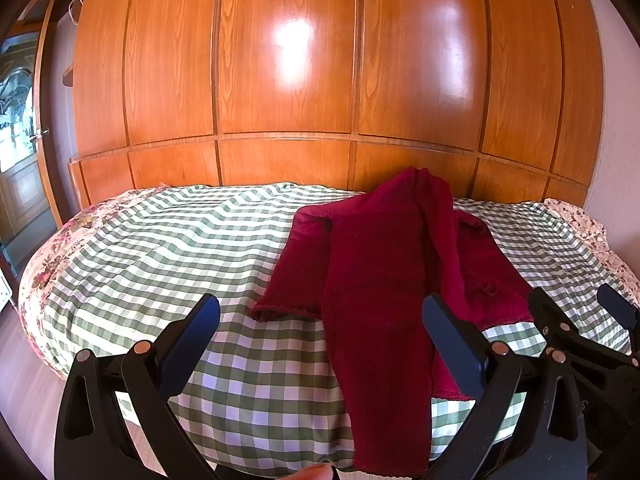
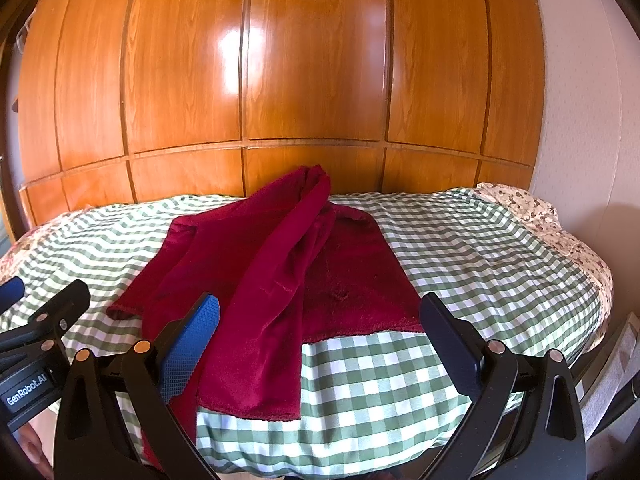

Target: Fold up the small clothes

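Note:
A dark red fleece garment (image 1: 376,280) lies on the green checked bedcover (image 1: 160,248), with one long part draped toward the near edge of the bed. It also shows in the right wrist view (image 2: 280,280). My left gripper (image 1: 320,332) is open and empty, held above the near part of the garment. My right gripper (image 2: 320,336) is open and empty, above the garment's near hem. The right gripper's fingers (image 1: 560,316) show at the right of the left wrist view, and the left gripper's body (image 2: 40,328) shows at the left of the right wrist view.
A tall wooden wardrobe (image 1: 288,80) stands close behind the bed. A floral sheet (image 1: 52,264) edges the bed at both ends. A door (image 1: 20,140) is at far left. A white wall (image 2: 580,120) is on the right.

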Available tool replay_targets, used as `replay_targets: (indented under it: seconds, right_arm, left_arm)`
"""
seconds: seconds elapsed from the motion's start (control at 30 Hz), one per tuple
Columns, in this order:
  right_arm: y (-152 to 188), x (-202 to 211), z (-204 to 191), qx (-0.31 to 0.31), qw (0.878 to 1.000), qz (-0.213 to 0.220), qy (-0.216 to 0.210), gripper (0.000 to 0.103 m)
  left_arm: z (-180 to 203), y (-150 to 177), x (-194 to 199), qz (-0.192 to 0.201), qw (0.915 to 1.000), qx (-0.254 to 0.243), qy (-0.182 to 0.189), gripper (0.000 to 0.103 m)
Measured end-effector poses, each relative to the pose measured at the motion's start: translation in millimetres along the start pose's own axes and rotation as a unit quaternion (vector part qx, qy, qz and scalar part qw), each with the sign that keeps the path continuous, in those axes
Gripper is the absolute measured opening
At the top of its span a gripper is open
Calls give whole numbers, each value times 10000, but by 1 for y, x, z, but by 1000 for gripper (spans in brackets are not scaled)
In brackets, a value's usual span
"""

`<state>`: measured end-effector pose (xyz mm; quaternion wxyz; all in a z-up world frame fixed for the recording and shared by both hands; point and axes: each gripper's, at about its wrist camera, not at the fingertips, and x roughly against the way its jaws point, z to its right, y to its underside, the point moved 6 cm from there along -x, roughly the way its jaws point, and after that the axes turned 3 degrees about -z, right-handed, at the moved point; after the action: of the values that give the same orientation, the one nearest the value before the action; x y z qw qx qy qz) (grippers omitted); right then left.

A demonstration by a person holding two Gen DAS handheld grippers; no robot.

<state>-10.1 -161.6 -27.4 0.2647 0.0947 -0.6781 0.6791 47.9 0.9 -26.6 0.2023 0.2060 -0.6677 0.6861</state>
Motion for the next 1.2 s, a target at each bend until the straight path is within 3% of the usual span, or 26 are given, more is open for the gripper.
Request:
replay_targets:
  seconds: [0.2,0.37,0.4,0.47,0.57,0.67,0.73,0.8,0.83,0.87,0.9,0.93,0.97,1.03,1.2]
  right_arm:
    - [7,-15,5,-56,9997,-239,-13,99]
    - [5,-32,17,-124,9985,-469,-257,99]
    - [5,-35,17,-117,9981,-491,-343,99]
    - [2,-44,14,-53,9963,-603,-605,81]
    - [-1,-62,3,10,9905,-909,-1033,68]
    - [-4,-88,-10,-82,9815,-1266,-1434,68]
    - [-6,-111,-22,-217,9713,-1603,-1746,68]
    - [-7,-128,-32,-191,9676,-1760,-1798,68]
    - [-7,-136,-40,-118,9647,-1851,-1872,68]
    - [-5,-144,-46,-33,9620,-1950,-1910,66]
    - [-2,-153,-51,110,9608,-2074,-1834,58]
    - [0,-158,-54,227,9599,-2147,-1788,33]
    - [0,-161,-54,322,9581,-2209,-1797,20]
    - [-9,-157,-45,422,9606,-2072,-1806,11]
    - [-51,-142,23,473,9798,-1501,-1236,9]
  left_arm:
    - [-2,7,-20,-317,9994,-109,17,101]
    - [-4,12,-44,-677,9968,-310,306,100]
    - [-2,15,-50,-801,9944,-385,569,100]
    - [7,22,-54,-955,9885,-589,1012,100]
    - [26,33,-50,-999,9754,-1210,1549,100]
    - [47,50,-47,-1066,9590,-1841,1870,100]
    - [56,65,-56,-1258,9511,-2148,1829,94]
    - [66,80,-68,-1584,9422,-2263,1898,75]
    - [70,86,-73,-1741,9375,-2307,1940,74]
    - [72,91,-76,-1805,9349,-2355,1947,65]
    - [74,94,-79,-1860,9325,-2404,1950,40]
    - [74,97,-85,-1957,9318,-2395,1899,26]
    - [71,96,-88,-2011,9328,-2313,1894,16]
    - [64,84,-85,-1981,9364,-1973,2120,12]
    - [23,15,-65,-1447,9478,-903,2694,11]
